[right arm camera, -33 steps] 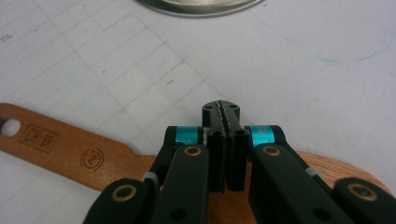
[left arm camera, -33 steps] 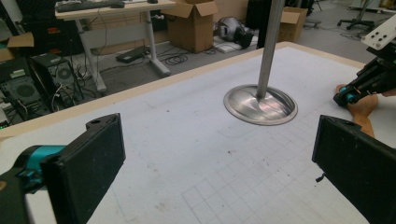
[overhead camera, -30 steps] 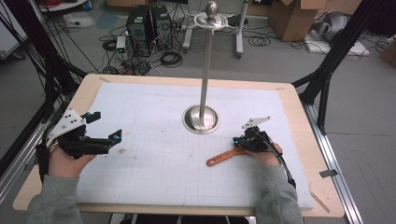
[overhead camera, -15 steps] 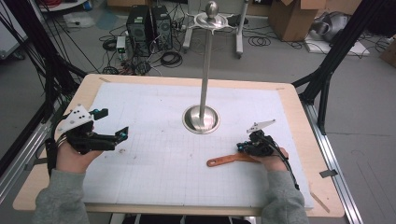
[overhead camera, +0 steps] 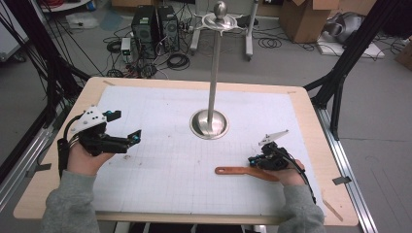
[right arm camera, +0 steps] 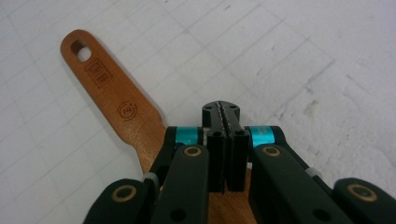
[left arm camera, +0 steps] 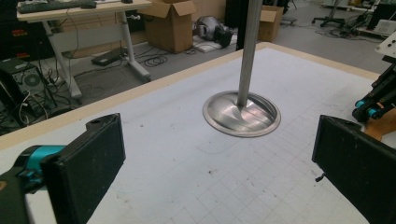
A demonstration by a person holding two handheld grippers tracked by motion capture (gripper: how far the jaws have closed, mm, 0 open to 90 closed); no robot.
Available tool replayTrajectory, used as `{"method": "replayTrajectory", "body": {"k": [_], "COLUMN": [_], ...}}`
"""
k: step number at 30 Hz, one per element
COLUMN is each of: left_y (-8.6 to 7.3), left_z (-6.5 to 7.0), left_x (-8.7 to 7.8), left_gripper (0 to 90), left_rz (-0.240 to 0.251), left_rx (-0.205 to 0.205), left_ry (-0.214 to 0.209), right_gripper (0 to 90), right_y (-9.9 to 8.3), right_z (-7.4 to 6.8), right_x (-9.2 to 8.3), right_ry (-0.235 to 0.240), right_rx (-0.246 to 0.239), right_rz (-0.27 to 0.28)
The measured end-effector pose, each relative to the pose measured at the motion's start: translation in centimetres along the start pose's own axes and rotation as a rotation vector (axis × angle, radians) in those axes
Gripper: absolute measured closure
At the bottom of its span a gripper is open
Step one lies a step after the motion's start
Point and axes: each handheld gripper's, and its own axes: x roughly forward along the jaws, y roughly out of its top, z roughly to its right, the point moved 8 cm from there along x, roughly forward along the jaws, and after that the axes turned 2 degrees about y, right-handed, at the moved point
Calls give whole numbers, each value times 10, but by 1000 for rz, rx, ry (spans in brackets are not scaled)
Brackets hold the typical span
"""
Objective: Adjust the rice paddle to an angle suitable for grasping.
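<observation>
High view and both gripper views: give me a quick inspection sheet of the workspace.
Surface: white gridded mat on a wooden table, faint smudges.
Job's things: wooden spatula flat on the mat, handle hole toward the middle; steel stand upright on its round base.
Clutter: nothing seen on the mat.
Grippers: left gripper open, holding nothing; right gripper shut, jaws together above the spatula's wide end.
Cables: one trails along each wrist.
Surroundings: computer towers, cardboard boxes, floor cables.

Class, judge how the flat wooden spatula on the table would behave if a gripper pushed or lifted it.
The wooden spatula looks thin and rigid, so probably stiff and light. Lying flat on the mat, it would likely slide, not roll. Its smooth finish may slip between pads.
</observation>
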Motion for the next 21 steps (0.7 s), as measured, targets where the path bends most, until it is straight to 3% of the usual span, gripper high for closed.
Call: {"method": "replayTrajectory", "body": {"k": [5,8,10,14,21], "left_y": [1,1,1,2,2], "left_z": [2,2,1,1,0], "left_x": [3,3,3,2,1], "left_gripper": [30,30,30,30,30], "left_rz": [-1,0,0,4,5], "left_rx": [-5,-2,-3,-6,-6], "left_ry": [-8,-9,-9,-9,-6], "right_gripper": [893,894,894,894,894], "right_y": [0,11,14,14,15], "right_z": [-3,-17,-28,-41,-55], "right_x": [-1,-5,-6,-1,3], "right_ry": [-22,42,92,145,228], "right_rx": [-22,-92,-135,-203,-250], "right_rz": [-8,66,83,67,64]}}
